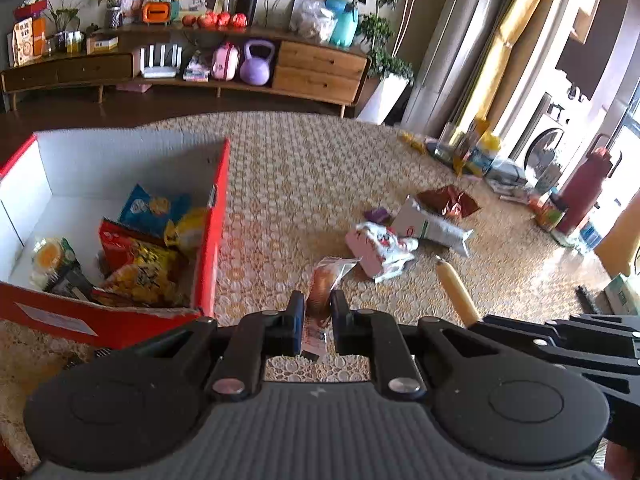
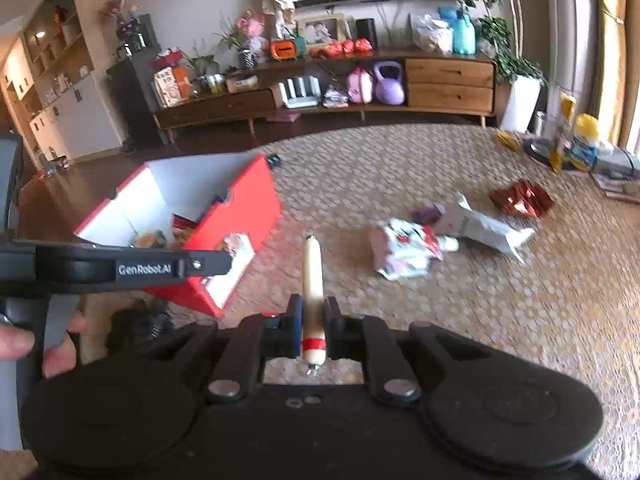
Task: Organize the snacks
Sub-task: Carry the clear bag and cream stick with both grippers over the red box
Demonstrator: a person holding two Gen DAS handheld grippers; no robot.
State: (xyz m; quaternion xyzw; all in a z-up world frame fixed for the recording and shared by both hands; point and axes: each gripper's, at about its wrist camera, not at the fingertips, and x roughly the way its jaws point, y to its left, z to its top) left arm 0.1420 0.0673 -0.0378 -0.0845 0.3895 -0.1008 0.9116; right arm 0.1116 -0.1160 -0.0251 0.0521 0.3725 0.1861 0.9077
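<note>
Left gripper: closed on a clear-wrapped brown pastry packet, held just right of the red cardboard box with white interior.
Right gripper: clamped on a cream-coloured sausage stick with a red band, pointing forward along the fingers, above the carpet.
Box contents: blue chip bag, yellow and red snack bags, a clear pack with a yellow centre — all piled toward the near right corner.
Loose snacks on the patterned beige carpet: white-and-pink crumpled bag, long white pouch, shiny red-brown foil packet, well apart from the box.
Risk, pastry: the grip looks to sit low on soft wrapping; a squeeze could crush it, or the film could slide out before it is over the box.
Risk, sausage: a smooth round stick held near one end may pivot or slip between the pads.
Risk, crowding: both grippers near the same box wall — they could knock together or nudge the box.
Left view only: box interior and its fill.
Right view only: the sausage's red band and metal clip end, the box's outer face with a white label, and the person's fingers on the left gripper's handle.
</note>
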